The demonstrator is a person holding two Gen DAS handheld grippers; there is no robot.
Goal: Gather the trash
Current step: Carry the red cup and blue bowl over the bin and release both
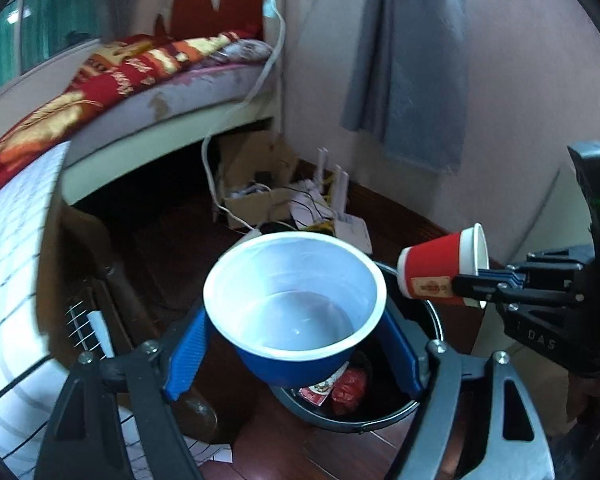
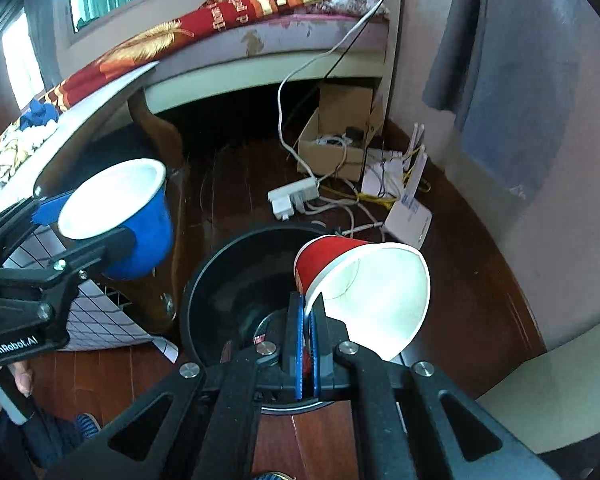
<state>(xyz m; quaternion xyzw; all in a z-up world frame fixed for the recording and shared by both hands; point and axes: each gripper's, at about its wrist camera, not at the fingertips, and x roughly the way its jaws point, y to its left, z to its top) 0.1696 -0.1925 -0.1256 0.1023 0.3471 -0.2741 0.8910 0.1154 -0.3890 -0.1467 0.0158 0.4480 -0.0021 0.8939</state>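
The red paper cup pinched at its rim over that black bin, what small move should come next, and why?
Probably open the right gripper so the red paper cup drops. Its jaws pinch the cup's rim, and the cup hangs tipped over the open black trash bin, which already holds wrappers. The blue cup in the left gripper could follow.

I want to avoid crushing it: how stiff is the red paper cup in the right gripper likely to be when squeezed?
Probably soft: the red paper cup has its rim pinched out of round where the right gripper clamps its wall. It looks light, hanging sideways from that one pinch. It appears empty, so it should drop easily into the black bin.
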